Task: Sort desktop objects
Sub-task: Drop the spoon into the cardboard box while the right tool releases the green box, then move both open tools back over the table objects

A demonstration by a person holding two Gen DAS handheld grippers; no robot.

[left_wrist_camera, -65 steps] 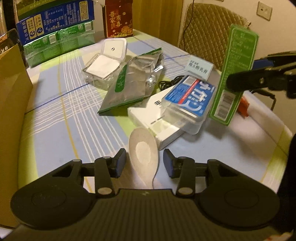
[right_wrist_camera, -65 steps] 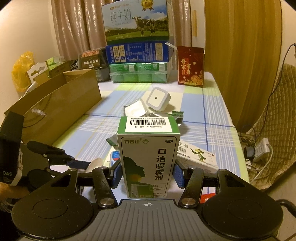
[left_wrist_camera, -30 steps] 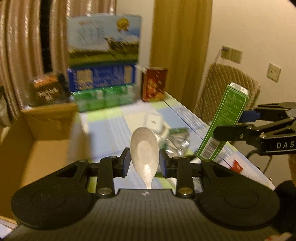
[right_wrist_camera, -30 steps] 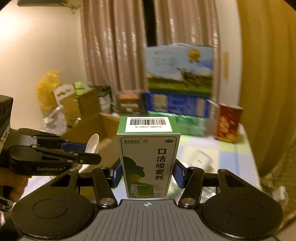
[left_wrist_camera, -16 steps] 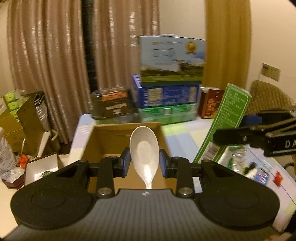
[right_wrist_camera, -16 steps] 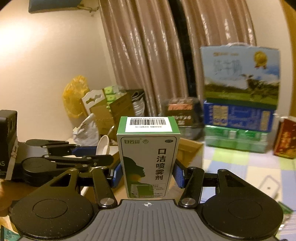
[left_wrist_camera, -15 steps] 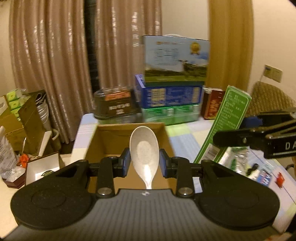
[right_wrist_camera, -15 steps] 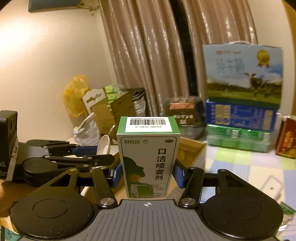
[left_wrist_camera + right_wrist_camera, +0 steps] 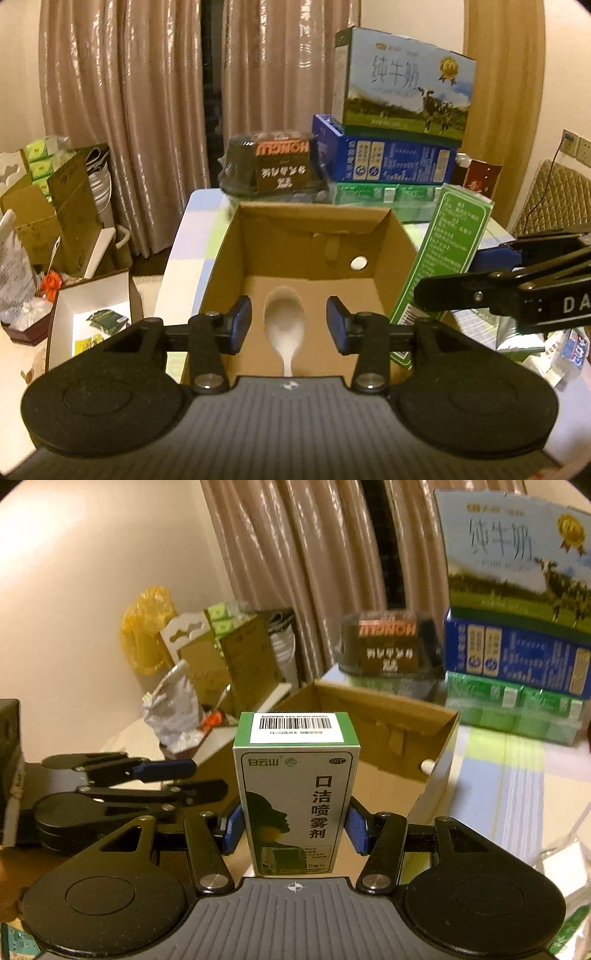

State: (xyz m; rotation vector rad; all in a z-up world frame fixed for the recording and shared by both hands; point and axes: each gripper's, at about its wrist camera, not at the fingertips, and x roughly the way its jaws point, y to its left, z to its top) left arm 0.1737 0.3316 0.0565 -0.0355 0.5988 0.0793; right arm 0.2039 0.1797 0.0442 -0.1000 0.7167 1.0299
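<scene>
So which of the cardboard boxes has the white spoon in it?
The big open brown box on the table, right under the left hand-held gripper; the spoon is inside.

Open cardboard box (image 9: 391,236) mouth; stacked cartons (image 9: 384,162) crowding behind.

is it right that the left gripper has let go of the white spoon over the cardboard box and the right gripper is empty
Not quite. The right gripper is not empty: its fingers clamp an upright green and white spray box, as the right wrist view shows. The rest holds: the left gripper has just been opening, and the white spoon sits free between its fingers over the cardboard box.
</scene>
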